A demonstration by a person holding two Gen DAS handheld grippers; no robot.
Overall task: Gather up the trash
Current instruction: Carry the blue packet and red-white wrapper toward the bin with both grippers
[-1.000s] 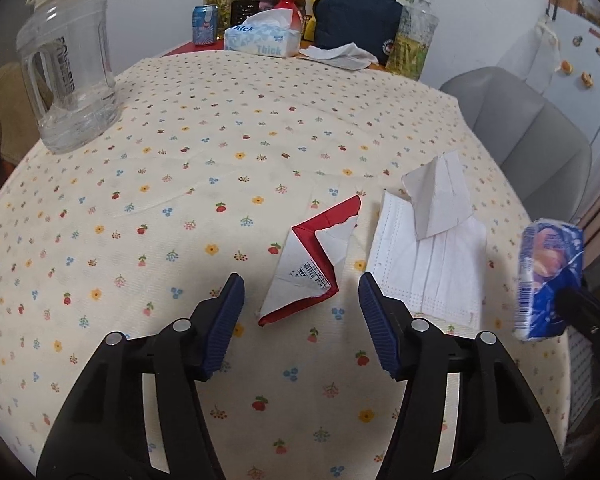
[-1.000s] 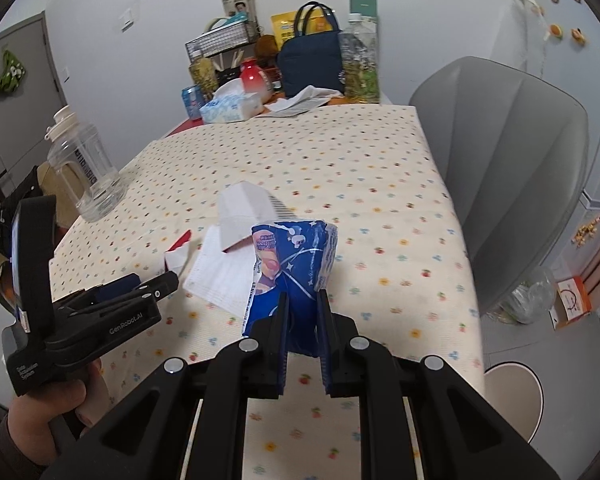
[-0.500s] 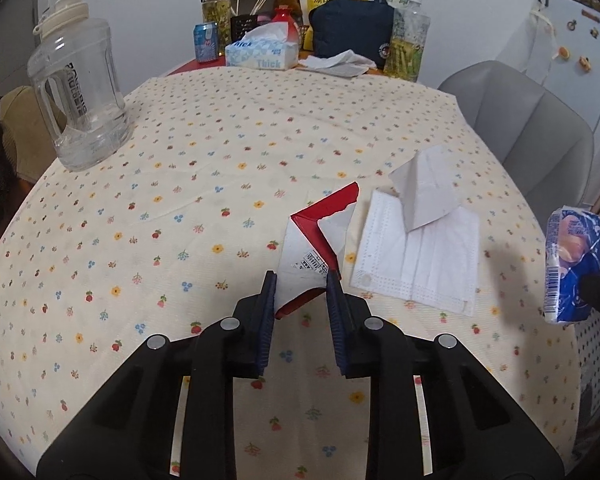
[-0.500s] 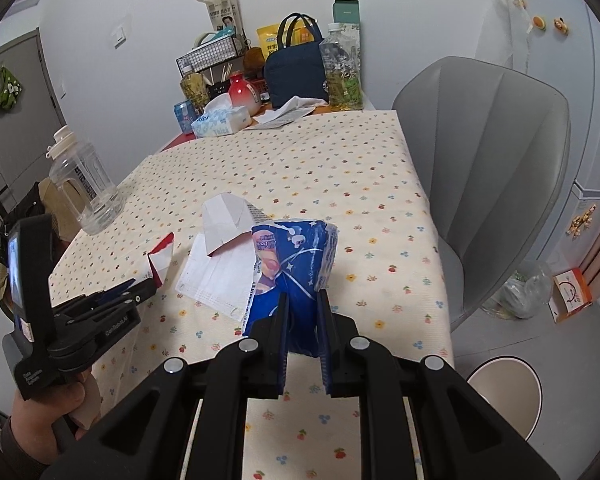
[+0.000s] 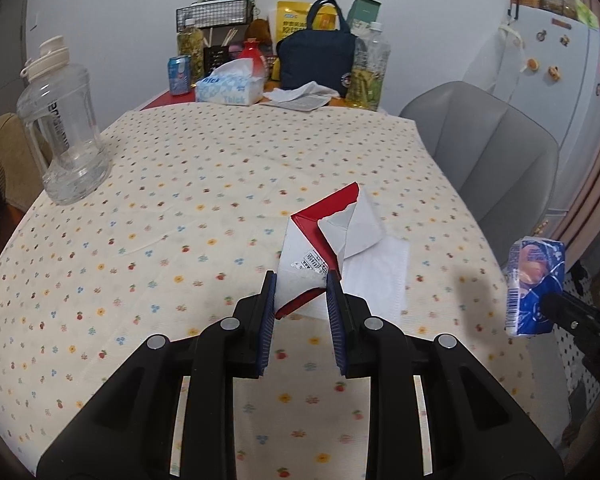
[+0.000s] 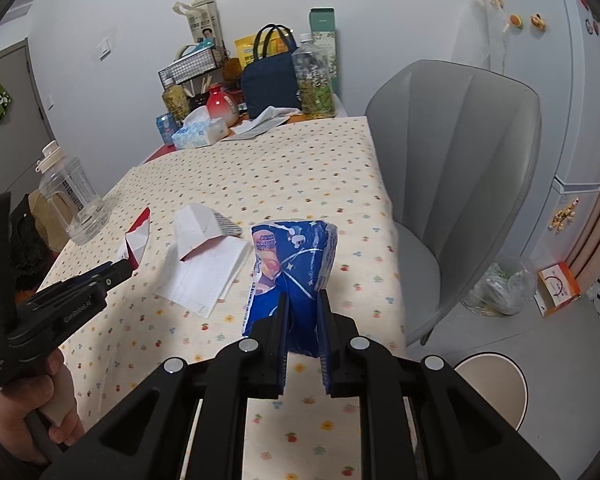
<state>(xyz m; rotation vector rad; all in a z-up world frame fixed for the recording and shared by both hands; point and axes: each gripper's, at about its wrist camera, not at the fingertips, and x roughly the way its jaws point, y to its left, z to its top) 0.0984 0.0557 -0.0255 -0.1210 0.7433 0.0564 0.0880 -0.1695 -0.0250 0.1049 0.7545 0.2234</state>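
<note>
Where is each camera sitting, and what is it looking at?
Left wrist: rides on the left gripper, looking across the flowered table at the red-and-white wrapper it holds.
Right wrist: rides on the right gripper, looking at its blue wrapper; the person's left hand shows.
Both see: the white paper mask and water jug.

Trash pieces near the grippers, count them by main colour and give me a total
Red and white: 1, torn carton in the left gripper
Blue: 1, wrapper in the right gripper
White: 2, face mask, folded paper
Total: 4
</note>
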